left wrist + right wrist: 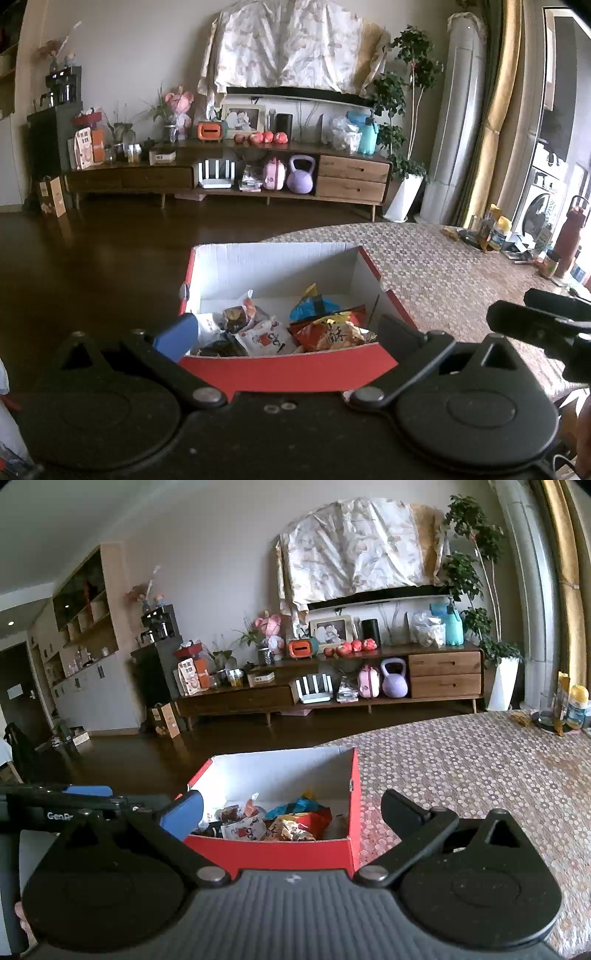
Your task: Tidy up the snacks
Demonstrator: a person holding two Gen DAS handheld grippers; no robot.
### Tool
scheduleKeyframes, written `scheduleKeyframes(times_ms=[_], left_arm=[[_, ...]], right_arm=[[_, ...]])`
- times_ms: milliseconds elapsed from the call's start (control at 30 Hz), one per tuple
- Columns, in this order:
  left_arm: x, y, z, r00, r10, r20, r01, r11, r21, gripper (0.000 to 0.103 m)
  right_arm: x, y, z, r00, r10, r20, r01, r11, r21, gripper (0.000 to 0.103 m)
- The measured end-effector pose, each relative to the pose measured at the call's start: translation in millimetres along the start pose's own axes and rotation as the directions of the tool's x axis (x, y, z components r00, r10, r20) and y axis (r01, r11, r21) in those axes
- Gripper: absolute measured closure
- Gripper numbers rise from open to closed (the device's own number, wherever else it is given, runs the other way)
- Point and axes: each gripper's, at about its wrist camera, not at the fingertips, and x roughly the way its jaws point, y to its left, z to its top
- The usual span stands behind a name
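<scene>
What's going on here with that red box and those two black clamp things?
A person holds a two-finger gripper in each hand, tidying snacks. The snack packets already lie inside the red box on the table. Both the left gripper and the right gripper are open and hold nothing, facing the box.

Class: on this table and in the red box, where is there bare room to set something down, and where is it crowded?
Free: the patterned tablecloth right of the red box, up to the far-corner clutter; also the box's far floor strip under its white back wall. Crowded: the snack packets along the near wall.
</scene>
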Motion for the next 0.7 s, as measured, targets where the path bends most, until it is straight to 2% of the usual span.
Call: scheduleKeyframes(times_ms=[333, 500, 700], left_arm=[[-9, -4, 0, 0.999, -0.004, 0.031, 0.004, 1.000, 0.015, 0.000], [-12, -5, -1, 0.999, 0.004, 0.040, -0.005, 1.000, 0.015, 0.000], [-13, -6, 0, 0.999, 0.007, 0.044, -0.008, 1.000, 0.015, 0.000]], right_arm=[[-3, -1, -3, 0.999, -0.047, 0.004, 0.047, 0.999, 0.003, 0.000], [-8, 1, -3, 0.994, -0.105, 0.025, 0.105, 0.994, -0.017, 0.000], [-8, 0, -4, 0.994, -0.105, 0.019, 0.105, 0.994, -0.021, 0.000]])
